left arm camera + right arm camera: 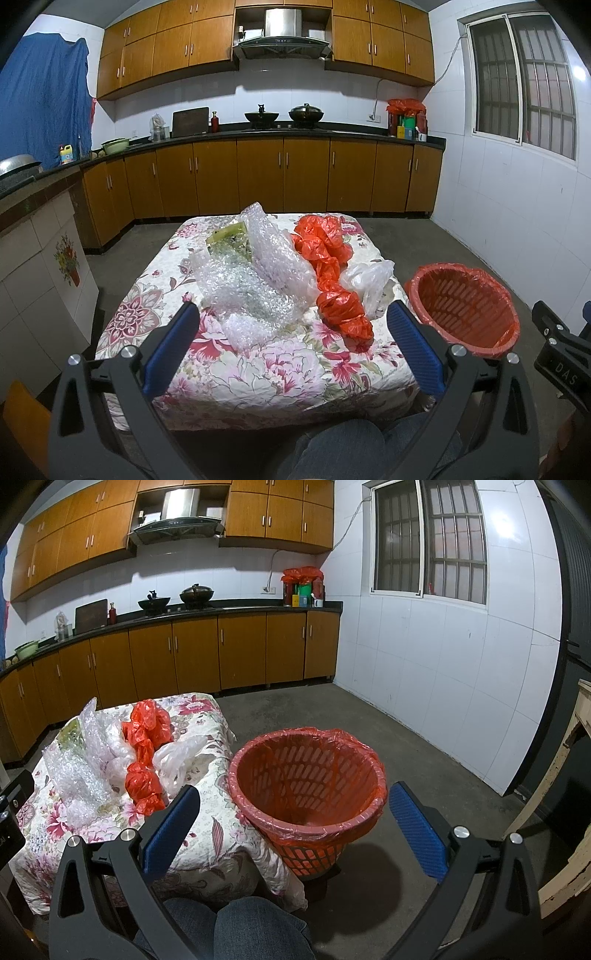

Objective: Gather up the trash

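Trash lies on a table with a floral cloth (258,365): crumpled bubble wrap (251,288), crumpled red plastic bags (332,266), a clear plastic bag (369,280) and a green-yellow wrapper (229,232) under the bubble wrap. A red trash basket (306,786) lined with a red bag stands on the floor right of the table; it also shows in the left wrist view (461,306). My left gripper (291,317) is open and empty, above the table's near part. My right gripper (295,801) is open and empty, in front of the basket.
Kitchen counters with wooden cabinets (258,177) run along the far and left walls. The tiled white wall with a window (428,539) is on the right. Bare concrete floor (424,768) surrounds the basket. The person's knees (236,926) are at the bottom.
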`<state>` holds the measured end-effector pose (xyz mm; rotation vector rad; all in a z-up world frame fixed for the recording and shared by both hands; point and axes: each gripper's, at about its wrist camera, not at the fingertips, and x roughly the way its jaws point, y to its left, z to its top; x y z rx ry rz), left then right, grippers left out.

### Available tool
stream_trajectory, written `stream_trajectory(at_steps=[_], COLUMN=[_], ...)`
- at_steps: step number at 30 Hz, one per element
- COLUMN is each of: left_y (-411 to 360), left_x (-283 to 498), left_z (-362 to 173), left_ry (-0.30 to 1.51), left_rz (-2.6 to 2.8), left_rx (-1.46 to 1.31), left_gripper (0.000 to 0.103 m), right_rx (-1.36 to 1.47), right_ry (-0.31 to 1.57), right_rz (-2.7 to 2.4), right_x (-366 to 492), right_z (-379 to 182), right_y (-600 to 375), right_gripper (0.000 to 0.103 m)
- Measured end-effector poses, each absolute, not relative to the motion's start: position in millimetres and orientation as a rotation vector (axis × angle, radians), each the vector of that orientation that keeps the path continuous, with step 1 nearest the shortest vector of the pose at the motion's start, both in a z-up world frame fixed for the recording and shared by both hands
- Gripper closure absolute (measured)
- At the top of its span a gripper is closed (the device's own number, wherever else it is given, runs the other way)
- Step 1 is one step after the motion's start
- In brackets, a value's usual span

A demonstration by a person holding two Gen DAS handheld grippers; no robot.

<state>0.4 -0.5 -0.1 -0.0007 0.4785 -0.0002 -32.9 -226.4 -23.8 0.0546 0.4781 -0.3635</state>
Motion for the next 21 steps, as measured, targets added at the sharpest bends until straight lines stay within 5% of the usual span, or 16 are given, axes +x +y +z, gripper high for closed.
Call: stream_trajectory(at_steps=[21], left_y=[-0.4], left_x=[-2.7], left_z=[-4.7], left_ry=[0.484], left_rz=[-0.001], left_rx=[-0.001], left_gripper=[0.004], right_rx=[0.055], right_ry=[0.481], right_rz=[-0.364], right_x=[-31.9], right_z=[-25.4], right_y=[-226.9], right_gripper=[0.002])
